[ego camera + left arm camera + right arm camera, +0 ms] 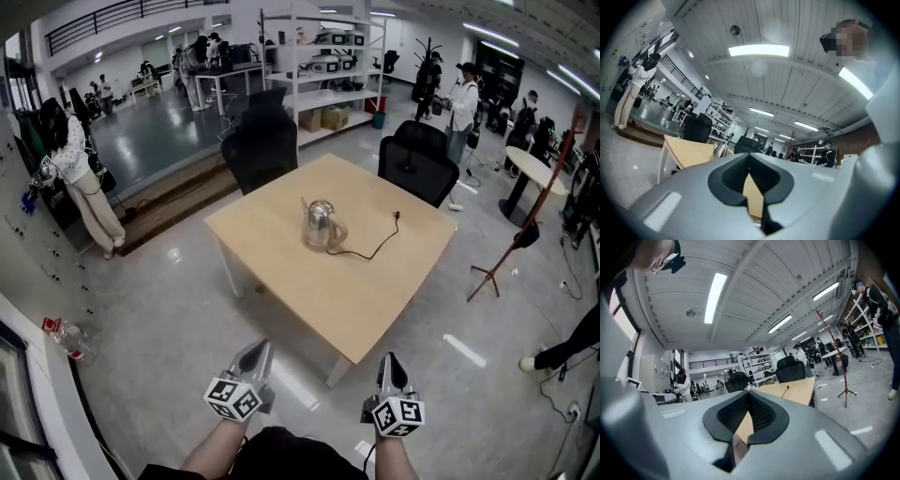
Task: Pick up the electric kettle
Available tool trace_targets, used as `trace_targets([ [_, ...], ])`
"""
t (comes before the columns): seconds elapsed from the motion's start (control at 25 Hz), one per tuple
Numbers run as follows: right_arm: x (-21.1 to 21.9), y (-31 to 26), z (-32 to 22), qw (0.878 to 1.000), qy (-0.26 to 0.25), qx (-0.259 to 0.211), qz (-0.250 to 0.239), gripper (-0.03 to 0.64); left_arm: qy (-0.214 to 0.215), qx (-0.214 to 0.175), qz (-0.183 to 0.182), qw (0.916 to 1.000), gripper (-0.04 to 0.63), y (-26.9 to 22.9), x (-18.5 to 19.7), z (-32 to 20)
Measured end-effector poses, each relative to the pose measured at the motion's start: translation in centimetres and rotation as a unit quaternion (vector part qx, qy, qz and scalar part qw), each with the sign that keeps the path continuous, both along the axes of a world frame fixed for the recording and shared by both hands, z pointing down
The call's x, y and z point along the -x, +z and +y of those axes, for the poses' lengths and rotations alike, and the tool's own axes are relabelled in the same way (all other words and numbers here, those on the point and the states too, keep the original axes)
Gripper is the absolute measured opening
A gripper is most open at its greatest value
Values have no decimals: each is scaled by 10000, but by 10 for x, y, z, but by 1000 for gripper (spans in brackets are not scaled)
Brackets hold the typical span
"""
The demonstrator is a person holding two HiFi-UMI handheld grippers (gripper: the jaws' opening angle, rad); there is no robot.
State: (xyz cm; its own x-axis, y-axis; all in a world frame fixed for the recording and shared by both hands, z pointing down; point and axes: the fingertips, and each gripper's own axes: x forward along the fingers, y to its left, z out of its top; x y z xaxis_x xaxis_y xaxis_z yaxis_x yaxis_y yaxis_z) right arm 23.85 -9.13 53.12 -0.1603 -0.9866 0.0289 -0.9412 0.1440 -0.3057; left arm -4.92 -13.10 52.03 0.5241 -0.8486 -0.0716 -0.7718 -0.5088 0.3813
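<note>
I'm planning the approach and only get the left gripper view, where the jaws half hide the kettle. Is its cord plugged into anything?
Observer: No. In the head view the cord trails right from the electric kettle and its plug lies loose on the table.
Operator: Any obstacle to the table's right?
Observer: A tripod stand stands on the floor there, apart from the table.
Operator: And the right gripper?
Observer: The right gripper is shut and empty, short of the table's near corner.

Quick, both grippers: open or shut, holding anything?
Left gripper: shut, holding nothing.
Right gripper: shut, holding nothing.
</note>
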Motion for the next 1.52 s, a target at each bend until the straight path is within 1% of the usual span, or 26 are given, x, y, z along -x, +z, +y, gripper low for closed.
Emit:
trace_targets([
  [0.24,4,2,-26,10000,-61,32,55,2,-84,14,105,9999,-2,6,5,-22],
  [0.44,13,-8,-62,9998,-158,-69,100,2,-171,-65,187,9997,-2,4,13,-58],
  [0.68,11,-20,-105,9997,-76,-132,196,2,-149,-124,307,9993,-2,-3,15,-106],
  [1.0,24,-34,-164,9995,-41,-273,172,2,-22,-224,228,9995,-2,-15,20,-156],
  [1.16,36,-31,-190,9992,-40,-200,332,2,85,-207,134,9997,-2,-12,21,-175],
  [1.44,49,-20,-212,9982,-153,34,578,2,144,-263,118,9995,-2,-12,21,-194],
  [1.52,51,-20,-215,9979,-192,60,618,2,144,-226,90,9996,-2,-10,22,-196],
])
